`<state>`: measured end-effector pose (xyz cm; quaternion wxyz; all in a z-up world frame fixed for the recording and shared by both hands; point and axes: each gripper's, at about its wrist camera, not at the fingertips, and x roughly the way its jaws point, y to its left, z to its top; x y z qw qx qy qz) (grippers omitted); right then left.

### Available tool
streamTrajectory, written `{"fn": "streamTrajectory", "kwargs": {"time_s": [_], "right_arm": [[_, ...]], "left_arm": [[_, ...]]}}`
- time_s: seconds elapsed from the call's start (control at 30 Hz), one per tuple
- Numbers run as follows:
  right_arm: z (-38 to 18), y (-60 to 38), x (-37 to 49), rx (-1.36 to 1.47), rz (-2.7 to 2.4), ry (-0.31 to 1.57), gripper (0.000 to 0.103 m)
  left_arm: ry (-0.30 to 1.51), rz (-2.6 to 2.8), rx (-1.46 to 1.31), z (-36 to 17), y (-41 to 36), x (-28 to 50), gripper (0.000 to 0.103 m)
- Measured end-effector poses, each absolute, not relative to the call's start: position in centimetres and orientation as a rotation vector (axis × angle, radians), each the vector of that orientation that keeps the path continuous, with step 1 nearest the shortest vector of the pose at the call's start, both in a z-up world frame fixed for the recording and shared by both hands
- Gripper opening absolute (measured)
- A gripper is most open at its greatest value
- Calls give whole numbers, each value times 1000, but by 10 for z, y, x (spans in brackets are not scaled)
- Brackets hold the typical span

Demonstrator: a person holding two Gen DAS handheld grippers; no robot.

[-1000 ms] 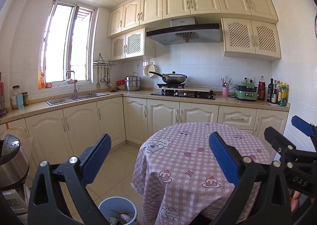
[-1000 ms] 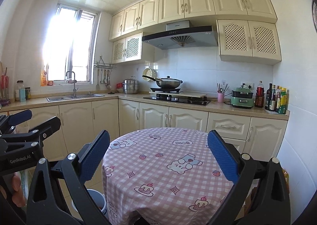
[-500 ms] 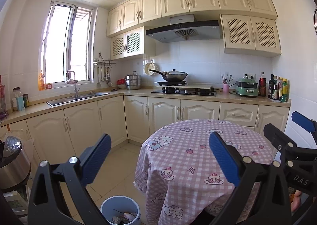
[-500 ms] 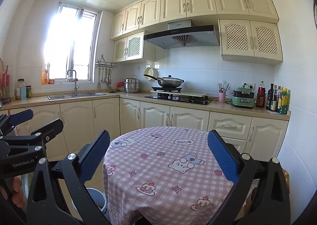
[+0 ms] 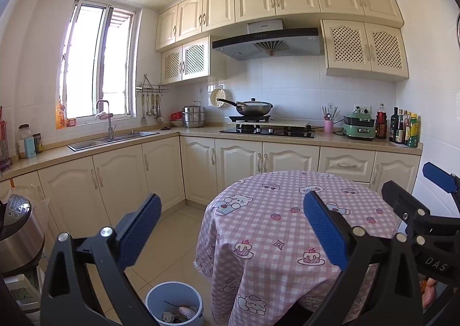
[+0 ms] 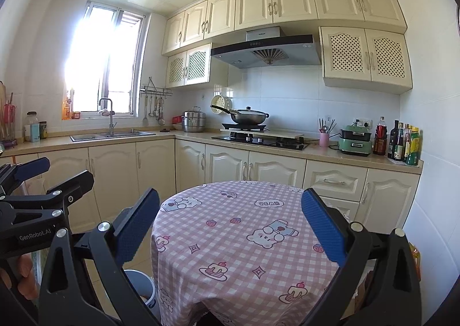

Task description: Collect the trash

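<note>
A light blue trash bin (image 5: 172, 301) stands on the floor left of the round table (image 5: 287, 228); it holds some scraps of trash. The bin's rim also shows in the right wrist view (image 6: 141, 283), low behind the left finger. The table wears a pink checked cloth with bear and cake prints and shows nothing on top (image 6: 244, 239). My left gripper (image 5: 233, 231) is open and empty, held above the floor and table edge. My right gripper (image 6: 230, 228) is open and empty, above the table's near side.
Cream cabinets and a counter (image 5: 115, 147) run along the left and back walls, with a sink (image 5: 112, 140), a stove with a wok (image 5: 253, 109) and bottles (image 5: 402, 127). A steel cooker (image 5: 17, 234) stands at the left. Tiled floor (image 5: 172, 234) lies between table and cabinets.
Both views have shifted slightly, as if the grippers drew back and tilted up a little. The table sits a bit lower and further right in the left view. Both grippers stay open.
</note>
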<state>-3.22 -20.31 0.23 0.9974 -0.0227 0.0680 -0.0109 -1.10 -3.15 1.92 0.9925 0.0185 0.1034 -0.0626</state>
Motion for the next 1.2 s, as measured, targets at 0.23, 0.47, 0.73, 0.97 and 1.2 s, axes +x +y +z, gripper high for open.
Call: {"fn": "streamTrajectory", "kwargs": {"time_s": [0.23,0.47,0.73,0.97,1.2], "right_arm": [[1,-201,-32,-43,-18,144,95],[2,-202,-31,-43,-15,147,95],[2,-202,-29,-45,-12,148,95],[1,-202,-29,-44,-11,149,95],[0,-202,-28,-46,-10,152,95]], "left_arm": [[209,-127,36,17,-32,-11,97],[211,-127,37,15,-32,-11,97],[215,-124,38,12,-33,-12,97],[214,-126,39,12,-33,-12,97],[215,-126,38,11,-34,-12,97]]}}
